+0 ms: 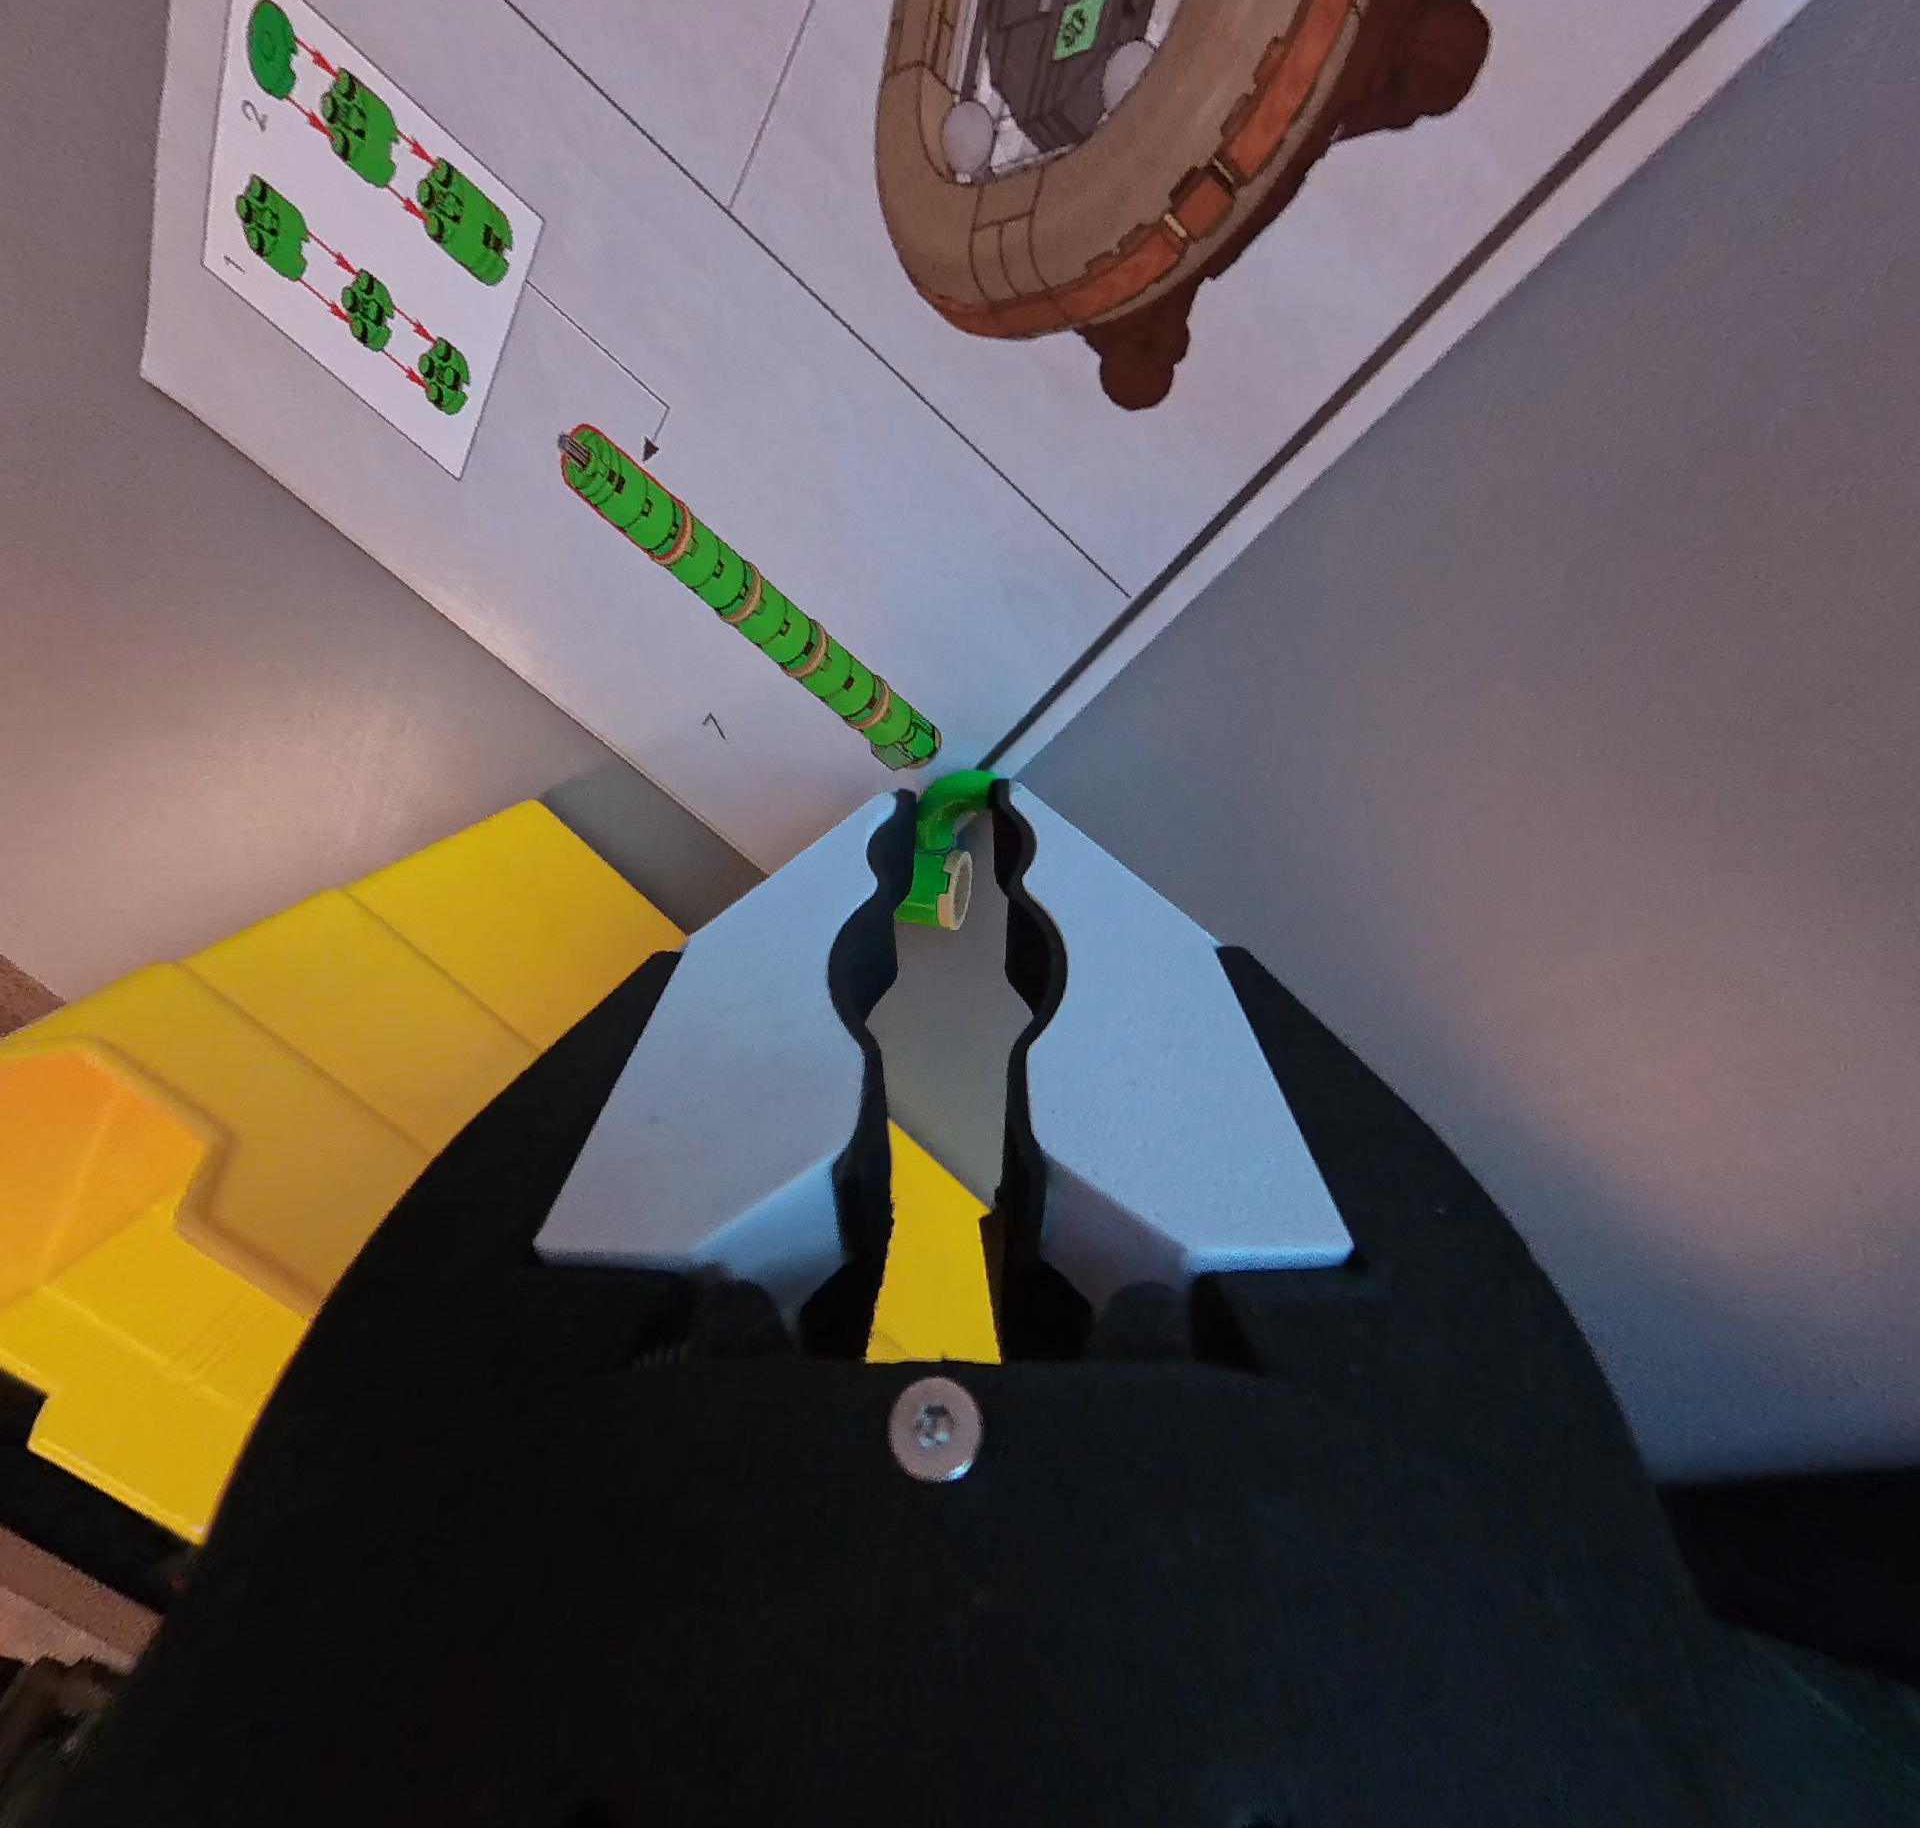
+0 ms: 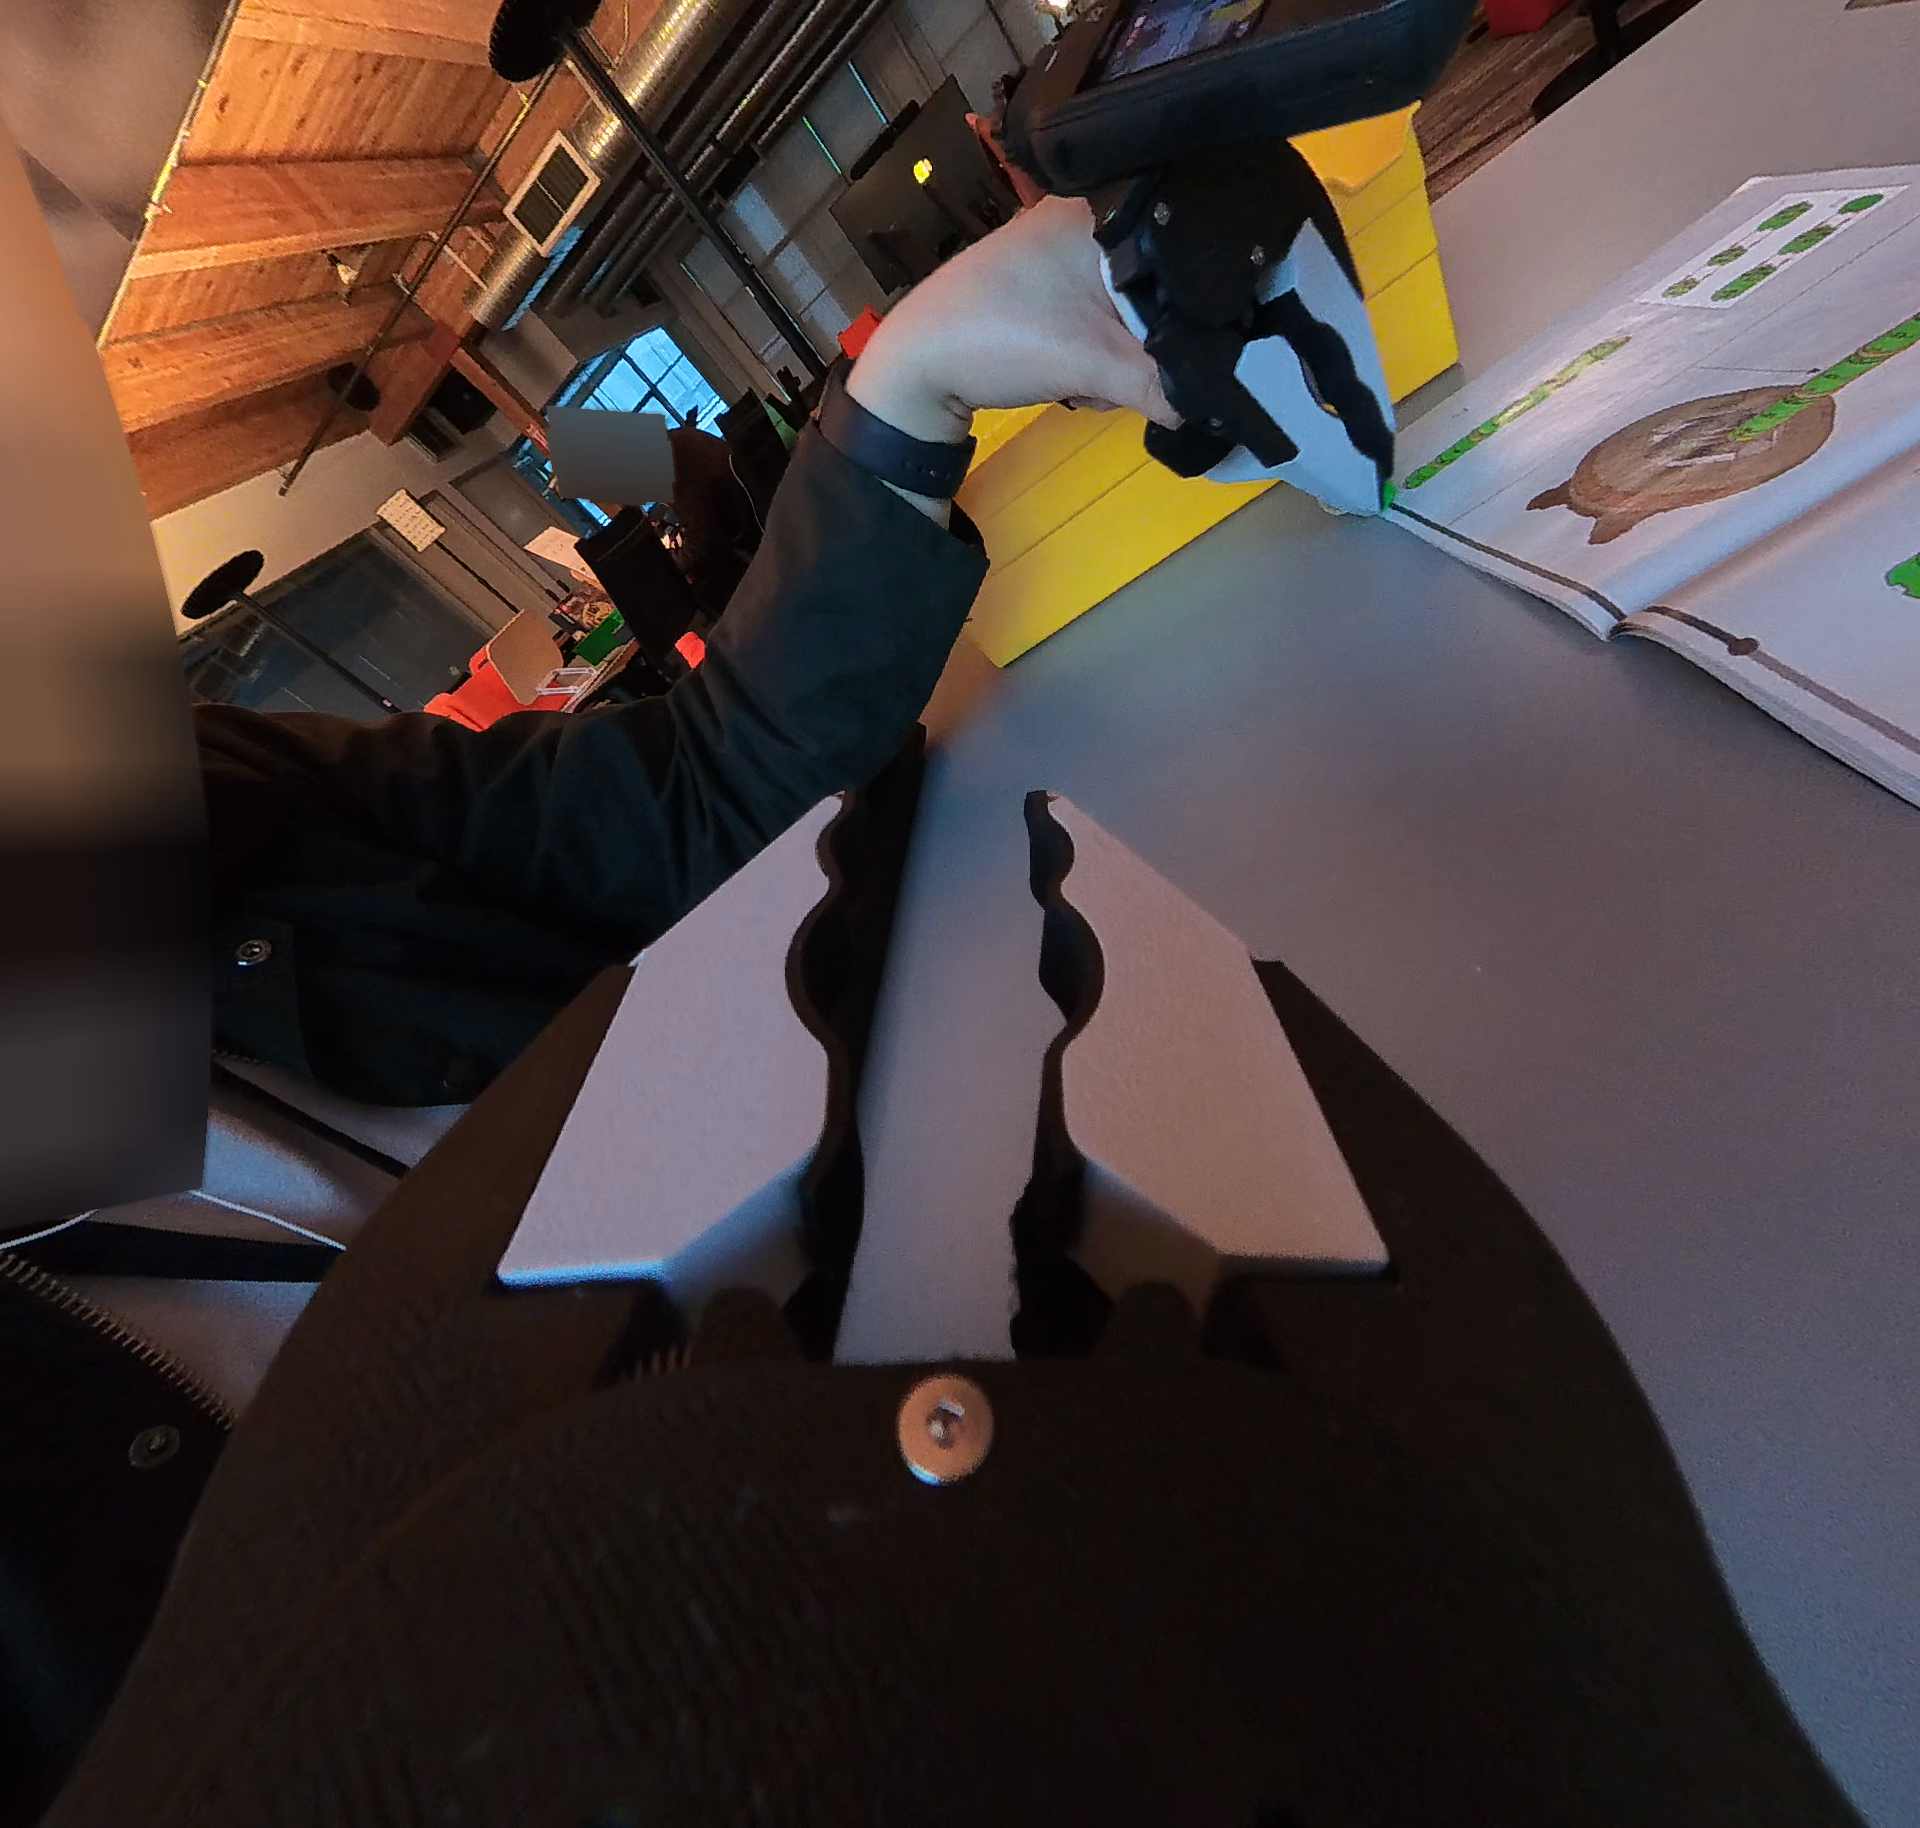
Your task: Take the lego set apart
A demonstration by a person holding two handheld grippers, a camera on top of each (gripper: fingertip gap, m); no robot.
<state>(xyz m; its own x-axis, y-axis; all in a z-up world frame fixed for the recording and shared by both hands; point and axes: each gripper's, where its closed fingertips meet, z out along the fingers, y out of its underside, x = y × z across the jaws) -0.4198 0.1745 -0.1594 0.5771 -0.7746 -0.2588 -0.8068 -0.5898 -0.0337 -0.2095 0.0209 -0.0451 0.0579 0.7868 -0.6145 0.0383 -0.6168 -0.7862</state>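
Note:
A small green lego piece (image 1: 932, 869) with a tan ring on one end sits between the tips of my left gripper (image 1: 951, 796). Its curved green top touches both pads, so the gripper is shut on it. It is held low over the grey table (image 1: 1507, 739), at the corner of an open instruction booklet (image 1: 727, 407). The right wrist view shows the left gripper (image 2: 1380, 498) farther off, tips down at the booklet's edge (image 2: 1714, 531), with a bit of green at the tips. My right gripper (image 2: 966, 802) is open and empty above the table (image 2: 1351, 791).
A yellow box (image 1: 312, 1051) stands on the table to the left of the left gripper; it also shows in the right wrist view (image 2: 1091, 531). A person's hand (image 2: 997, 344) and dark sleeve (image 2: 727, 739) hold the left gripper. A busy room lies behind. The gap from one gripper's tips to the other's is roughly 30 centimetres.

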